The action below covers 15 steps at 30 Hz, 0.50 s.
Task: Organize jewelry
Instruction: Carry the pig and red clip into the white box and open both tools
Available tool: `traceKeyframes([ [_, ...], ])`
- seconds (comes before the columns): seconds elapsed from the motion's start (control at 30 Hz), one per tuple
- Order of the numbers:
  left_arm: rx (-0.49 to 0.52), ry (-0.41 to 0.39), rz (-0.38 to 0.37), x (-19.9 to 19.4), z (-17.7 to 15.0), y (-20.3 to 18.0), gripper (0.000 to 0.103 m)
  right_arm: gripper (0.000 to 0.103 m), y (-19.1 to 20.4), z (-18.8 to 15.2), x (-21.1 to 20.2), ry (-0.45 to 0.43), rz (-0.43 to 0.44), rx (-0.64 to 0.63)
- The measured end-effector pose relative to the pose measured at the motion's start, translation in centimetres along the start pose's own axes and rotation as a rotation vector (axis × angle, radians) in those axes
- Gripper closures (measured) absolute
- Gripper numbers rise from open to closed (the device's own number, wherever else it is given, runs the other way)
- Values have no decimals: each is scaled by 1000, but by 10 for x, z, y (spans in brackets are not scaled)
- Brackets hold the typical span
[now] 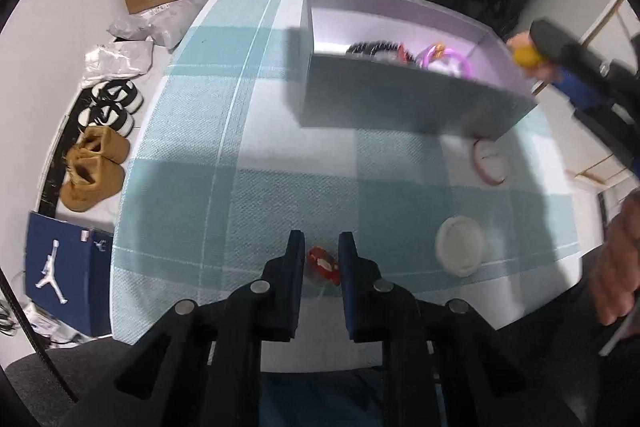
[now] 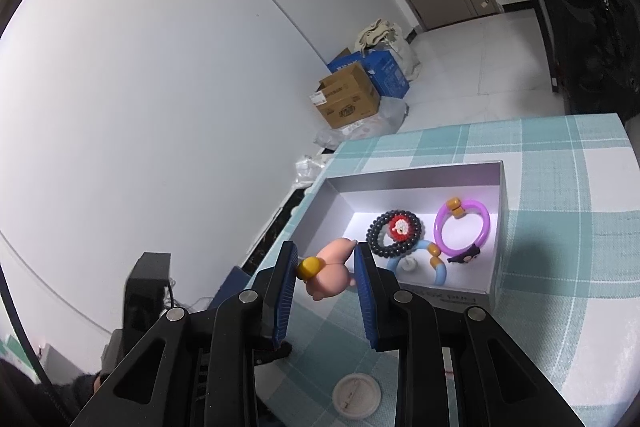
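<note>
The grey box (image 2: 496, 211) sits far on the checked tablecloth (image 1: 248, 147), already holding rings. The right gripper (image 2: 326, 263) clamps a pink figure charm (image 2: 334, 269), light, hard and rounded, so probably slippery; its middle seems the safest hold. Only the left wrist view shows the left gripper (image 1: 322, 251) nearly closed around a small red trinket (image 1: 323, 263) at the near edge.
</note>
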<state>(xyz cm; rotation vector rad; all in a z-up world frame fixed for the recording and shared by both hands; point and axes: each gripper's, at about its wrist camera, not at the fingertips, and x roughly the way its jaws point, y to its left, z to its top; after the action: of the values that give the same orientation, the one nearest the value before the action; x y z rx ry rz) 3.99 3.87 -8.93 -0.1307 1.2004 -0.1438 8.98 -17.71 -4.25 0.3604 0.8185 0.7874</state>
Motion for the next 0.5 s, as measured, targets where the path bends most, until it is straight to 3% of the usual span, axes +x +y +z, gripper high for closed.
traceKeyframes([
  [0.23, -17, -87, -114, -19, 16, -7, 91, 75, -3, 5, 1, -8, 8, 3],
  [0.5, 0, -174, -179, -33, 46, -21, 91, 75, -9, 12, 4, -13, 12, 20],
])
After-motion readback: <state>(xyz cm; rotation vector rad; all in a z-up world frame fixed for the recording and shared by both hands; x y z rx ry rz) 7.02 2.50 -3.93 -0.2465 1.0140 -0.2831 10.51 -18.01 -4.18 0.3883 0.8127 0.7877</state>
